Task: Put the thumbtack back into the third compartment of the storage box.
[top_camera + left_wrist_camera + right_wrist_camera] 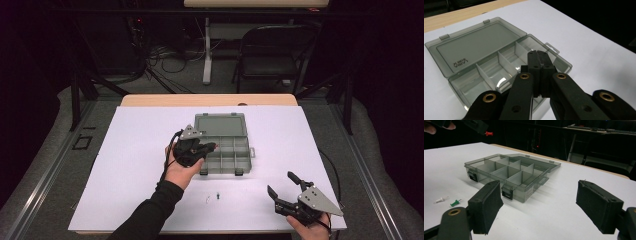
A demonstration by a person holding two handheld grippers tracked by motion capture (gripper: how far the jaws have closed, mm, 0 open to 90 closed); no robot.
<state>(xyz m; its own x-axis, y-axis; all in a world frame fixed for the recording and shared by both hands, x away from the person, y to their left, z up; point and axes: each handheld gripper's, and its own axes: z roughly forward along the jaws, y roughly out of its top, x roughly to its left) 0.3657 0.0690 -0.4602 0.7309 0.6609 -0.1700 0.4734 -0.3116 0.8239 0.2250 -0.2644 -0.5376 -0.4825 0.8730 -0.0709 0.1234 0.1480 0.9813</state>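
Note:
A clear grey compartment box [227, 172] lies open mid-table, its lid [220, 125] folded flat behind it. My left gripper [212, 146] hovers over the box's left compartments, shut on a red push pin [215, 146]. In the right gripper view the red push pin [489, 133] sticks out from the left gripper's tip [477, 126]. In the left gripper view the left gripper [539, 56] has its pads pressed together above the box [474, 47]. My right gripper [280, 182] rests near the table's front right, open, nothing between its pads [486, 205].
A white push pin [207, 200] and a green push pin [218, 195] lie on the white sheet [125, 165] in front of the box. In the right gripper view the white pin [440, 200] and green pin [455, 202] lie left of the box [491, 178]. A chair [275, 55] stands beyond the table.

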